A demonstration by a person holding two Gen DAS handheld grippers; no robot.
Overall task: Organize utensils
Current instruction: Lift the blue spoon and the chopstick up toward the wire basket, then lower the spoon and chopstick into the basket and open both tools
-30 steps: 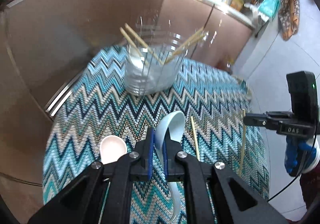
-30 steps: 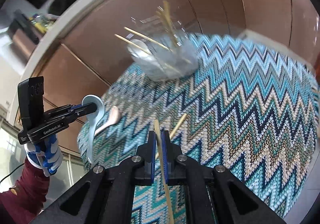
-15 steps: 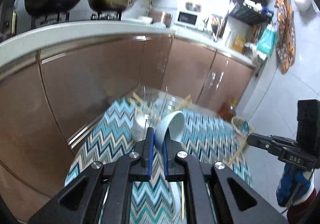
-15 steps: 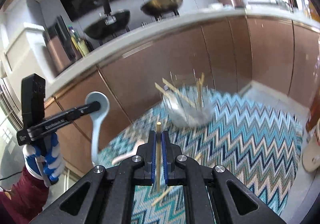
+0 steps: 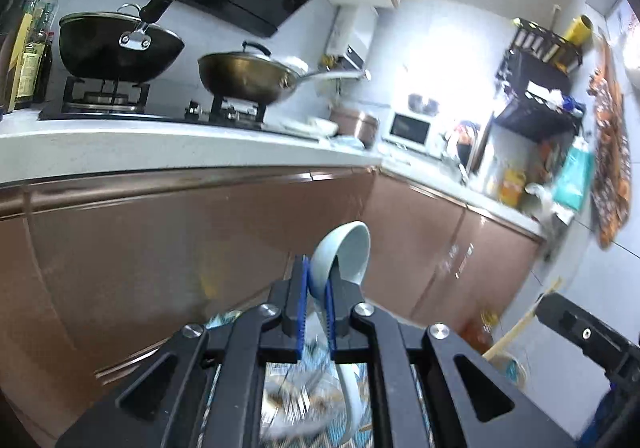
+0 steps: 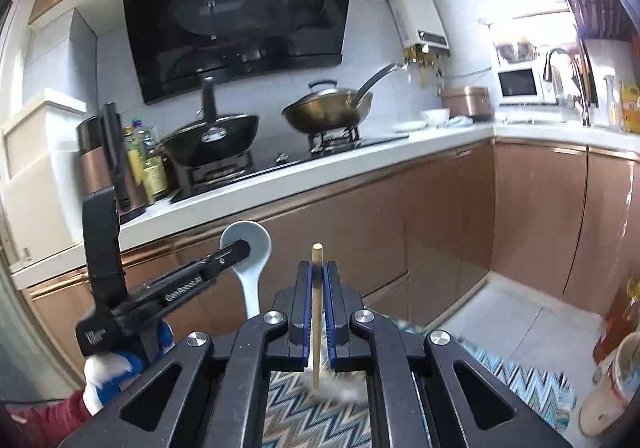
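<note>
My left gripper [image 5: 318, 282] is shut on a light blue ceramic spoon [image 5: 346, 248]. The spoon's bowl points up and its handle hangs down between the arms. Under it, the glass container [image 5: 300, 404] with chopsticks is a blur on the zigzag cloth [image 5: 224, 322]. My right gripper [image 6: 317, 282] is shut on a wooden chopstick [image 6: 317, 312], held upright with its tip just above the pads. In the right wrist view the left gripper [image 6: 236, 250] and spoon [image 6: 252, 248] are raised at the left, held by a gloved hand [image 6: 108, 372]. The right gripper [image 5: 576, 332] and its chopstick [image 5: 516, 330] show at the left wrist view's right edge.
Brown cabinet fronts [image 6: 440, 215] and a white counter [image 6: 320, 167] stand close behind the table. Two woks [image 6: 328, 111] sit on the stove, with a microwave [image 6: 520, 83] further right. The zigzag cloth [image 6: 288, 408] lies below. A pale cup [image 6: 616, 380] and a bottle stand at the far right.
Both grippers rose and tilted up with the spoon and the chopstick still held. The views swung from the tabletop to the counter, and the glass container dropped to the bottom edge.
</note>
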